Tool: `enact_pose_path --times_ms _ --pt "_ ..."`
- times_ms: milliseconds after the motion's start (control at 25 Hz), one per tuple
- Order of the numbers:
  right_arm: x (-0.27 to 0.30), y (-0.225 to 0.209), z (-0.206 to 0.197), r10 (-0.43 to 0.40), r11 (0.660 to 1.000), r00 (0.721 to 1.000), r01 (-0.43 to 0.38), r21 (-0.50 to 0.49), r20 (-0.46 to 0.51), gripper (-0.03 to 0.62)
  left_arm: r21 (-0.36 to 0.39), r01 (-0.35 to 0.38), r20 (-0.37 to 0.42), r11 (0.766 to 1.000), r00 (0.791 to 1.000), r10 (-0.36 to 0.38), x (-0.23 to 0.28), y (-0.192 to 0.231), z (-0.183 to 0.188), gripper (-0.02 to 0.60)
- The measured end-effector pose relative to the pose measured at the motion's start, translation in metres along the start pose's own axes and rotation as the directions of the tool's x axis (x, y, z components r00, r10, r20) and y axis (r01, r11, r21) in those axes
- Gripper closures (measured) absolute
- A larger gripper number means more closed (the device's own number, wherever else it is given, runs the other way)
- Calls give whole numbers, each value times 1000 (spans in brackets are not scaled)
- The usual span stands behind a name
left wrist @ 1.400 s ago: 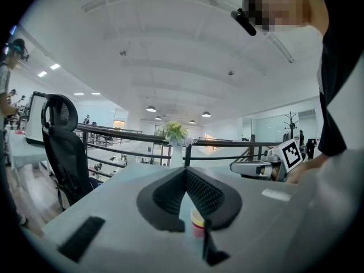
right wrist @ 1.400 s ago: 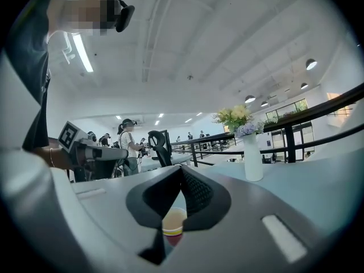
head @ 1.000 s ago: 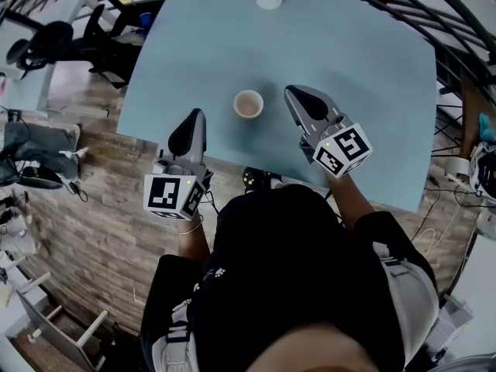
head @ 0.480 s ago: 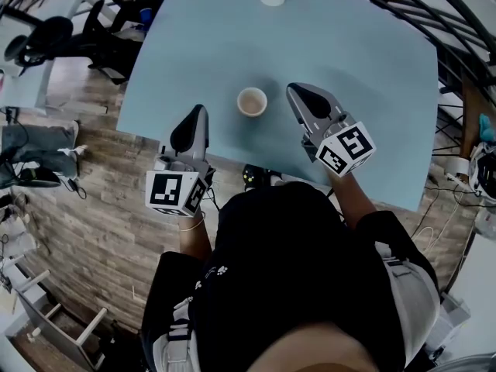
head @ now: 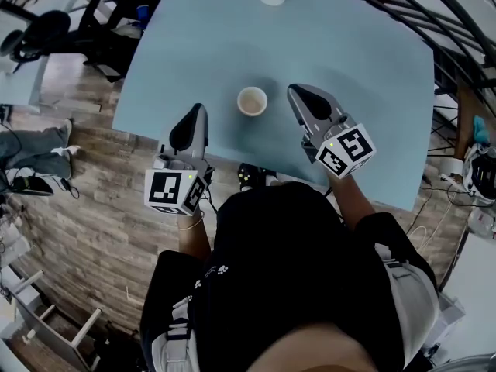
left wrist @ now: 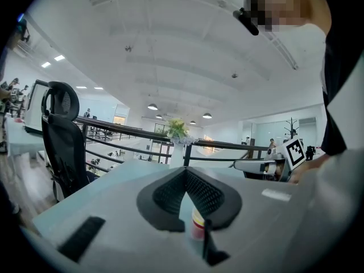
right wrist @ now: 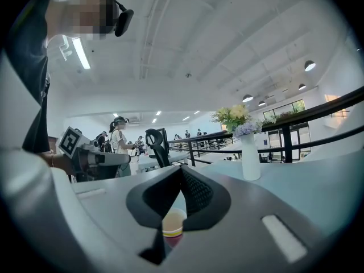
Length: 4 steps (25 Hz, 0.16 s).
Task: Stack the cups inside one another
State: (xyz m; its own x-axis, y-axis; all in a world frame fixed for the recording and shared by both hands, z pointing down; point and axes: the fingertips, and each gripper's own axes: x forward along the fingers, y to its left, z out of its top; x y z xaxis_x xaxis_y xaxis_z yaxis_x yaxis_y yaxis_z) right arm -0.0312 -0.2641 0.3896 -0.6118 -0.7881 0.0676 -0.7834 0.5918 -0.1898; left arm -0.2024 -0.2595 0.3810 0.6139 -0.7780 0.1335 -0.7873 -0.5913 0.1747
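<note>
One red-banded paper cup (head: 252,101) stands mid-frame on the blue worktop (head: 364,68), stacking seemingly done; left tongs (head: 198,115) and right tongs (head: 294,91) are pressed together, empty

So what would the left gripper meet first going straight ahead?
Likely the white vase, in line just above the left gripper. The cup sits lower and slightly right, though depth is unclear.

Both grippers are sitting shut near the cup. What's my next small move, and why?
Probably just draw both back off the table. Only one cup shows on it, upright and untouched between the left gripper and the right gripper, both shut and empty. I see no loose cup to nest. Whether that cup is already a stack I cannot tell.
</note>
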Motion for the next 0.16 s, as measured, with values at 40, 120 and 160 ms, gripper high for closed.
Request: enact_pose_path --times_ms 40,120,160 --pt "0 0 0 0 1000 1000 0 -1 0 585 1 0 2 1000 1000 0 0 1 1 598" --pt "-1 1 1 1 1000 1000 -1 -5 -1 585 6 0 5 1000 1000 0 1 1 2 598" --pt "-1 1 1 1 1000 1000 -1 -7 -1 585 9 0 7 1000 1000 0 1 0 3 598"
